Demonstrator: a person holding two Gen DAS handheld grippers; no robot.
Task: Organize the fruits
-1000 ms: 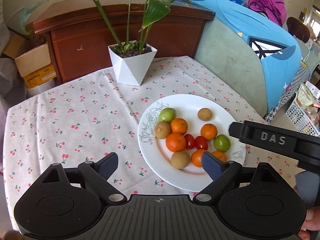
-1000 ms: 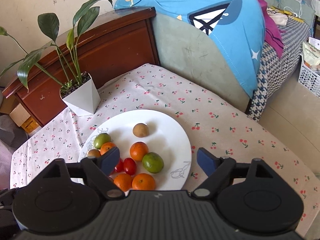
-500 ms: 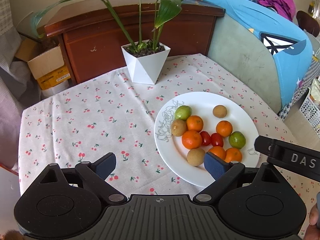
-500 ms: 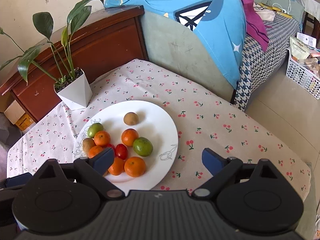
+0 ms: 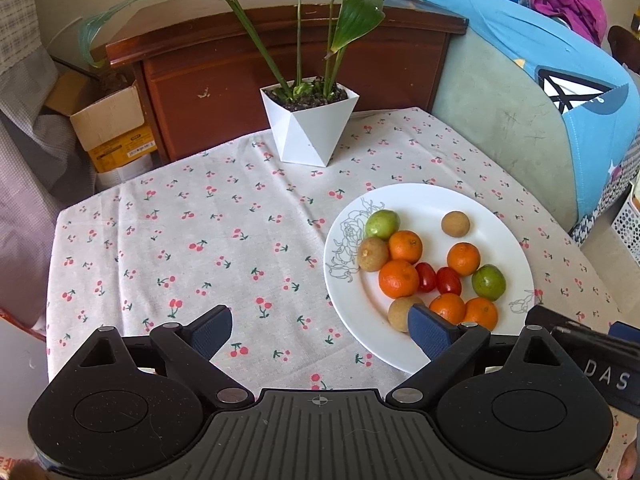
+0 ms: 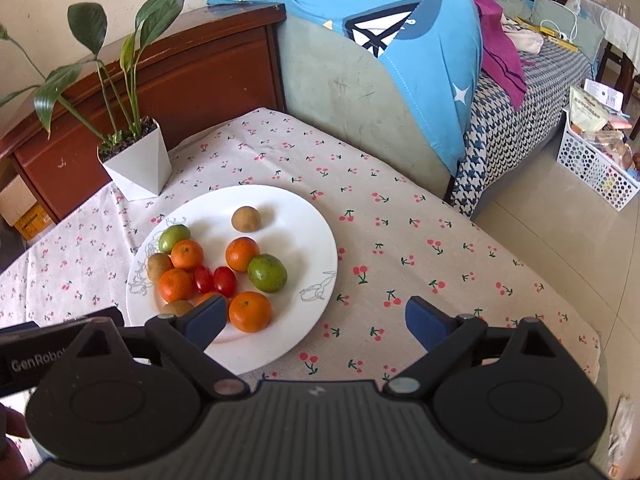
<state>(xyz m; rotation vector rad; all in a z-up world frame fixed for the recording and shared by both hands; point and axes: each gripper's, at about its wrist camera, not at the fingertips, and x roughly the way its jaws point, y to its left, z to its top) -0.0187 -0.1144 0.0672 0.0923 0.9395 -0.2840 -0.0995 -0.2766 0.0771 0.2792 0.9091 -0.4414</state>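
Both my grippers are empty. Left gripper [image 5: 320,332] has its jaws wide apart, held above the cherry-print tablecloth [image 5: 208,232], with its right finger pad overlapping the near-left rim of the white plate [image 5: 516,248] in view. Right gripper [image 6: 314,320] also has its jaws spread wide, nothing between them; its left pad sits over the plate's near edge, its right pad over bare cloth. All the fruit is on the plate: five oranges, e.g. [image 6: 251,311] nearest me and [image 5: 463,259] toward the far right; two green fruits, one [image 5: 383,224] at the far left by the printed flower, one [image 6: 267,273] right of centre; two red cherry tomatoes [image 6: 218,280] touching side by side in the middle; three brown round fruits, one [image 6: 246,219] alone at the far side, one [image 5: 373,254] at the left beside an orange, and one partly hidden behind my pads. A white faceted plant pot [image 5: 309,124] stands on the cloth, well apart from the plate, at the far edge. The other gripper's body shows at the edge of each view.
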